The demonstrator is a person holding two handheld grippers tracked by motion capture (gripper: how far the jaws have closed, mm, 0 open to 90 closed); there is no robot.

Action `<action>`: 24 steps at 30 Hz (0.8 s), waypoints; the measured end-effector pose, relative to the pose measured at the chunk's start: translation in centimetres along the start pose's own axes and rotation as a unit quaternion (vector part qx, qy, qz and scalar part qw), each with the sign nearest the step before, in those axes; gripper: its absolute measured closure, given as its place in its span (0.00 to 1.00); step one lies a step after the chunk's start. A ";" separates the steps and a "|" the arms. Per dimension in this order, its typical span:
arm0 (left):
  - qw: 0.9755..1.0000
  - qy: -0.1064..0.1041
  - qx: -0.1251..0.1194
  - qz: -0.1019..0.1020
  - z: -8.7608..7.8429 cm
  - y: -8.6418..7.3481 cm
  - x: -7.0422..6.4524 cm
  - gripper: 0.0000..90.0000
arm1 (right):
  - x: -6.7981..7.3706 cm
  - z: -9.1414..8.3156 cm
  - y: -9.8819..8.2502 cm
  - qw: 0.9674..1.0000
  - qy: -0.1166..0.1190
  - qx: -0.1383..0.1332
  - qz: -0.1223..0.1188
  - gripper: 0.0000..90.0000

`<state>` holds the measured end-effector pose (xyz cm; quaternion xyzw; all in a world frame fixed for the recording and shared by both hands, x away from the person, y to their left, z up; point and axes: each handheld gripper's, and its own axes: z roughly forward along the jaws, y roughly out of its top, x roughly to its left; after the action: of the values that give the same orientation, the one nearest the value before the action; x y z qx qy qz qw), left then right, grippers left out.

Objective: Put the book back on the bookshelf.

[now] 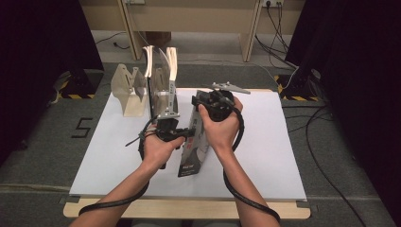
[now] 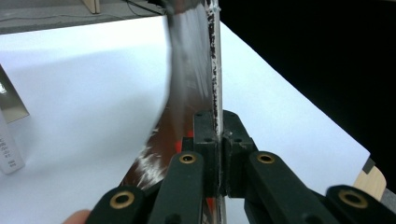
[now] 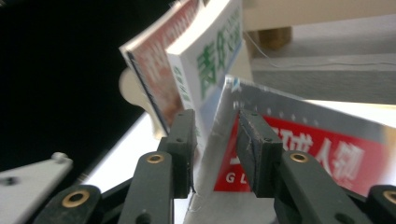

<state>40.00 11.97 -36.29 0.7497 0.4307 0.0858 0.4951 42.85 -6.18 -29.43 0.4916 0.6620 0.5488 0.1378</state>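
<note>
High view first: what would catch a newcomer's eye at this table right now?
Mid-table, two hand-held grippers meet over a glossy dark-and-red magazine on the white table top. The left gripper is shut on the magazine's edge, while the right gripper stands open with the cover's edge between its jaws. Behind them, at the table's far left, books stand upright in a metal book rack.

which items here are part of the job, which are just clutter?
In the job:
- magazine, clamped by left gripper
- right gripper, jaws apart around its edge
- metal rack with upright books

Lying about:
- beige stand
- floor cables
</note>
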 end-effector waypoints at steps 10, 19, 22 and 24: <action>0.999 -0.013 -0.029 0.009 -1.9 -0.6 0.8 0.96 | -3.5 -3.4 0.0 0.997 -0.030 -0.058 0.042 0.75; 0.996 -0.031 -0.078 0.023 -4.7 -1.8 1.9 0.96 | -8.1 -4.6 -2.4 0.993 -0.077 -0.044 0.078 0.76; 0.995 -0.033 -0.091 0.028 -5.6 -1.8 2.0 0.96 | -8.8 -4.8 -3.0 0.992 -0.085 -0.042 0.082 0.76; 0.994 -0.033 -0.099 0.030 -6.2 -1.8 2.2 0.96 | -9.0 -4.8 -3.3 0.992 -0.093 -0.038 0.082 0.77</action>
<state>36.91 17.94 -35.33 0.7119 0.3810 0.1178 0.5781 42.01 -15.96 -33.77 0.5878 0.5822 0.5347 0.1720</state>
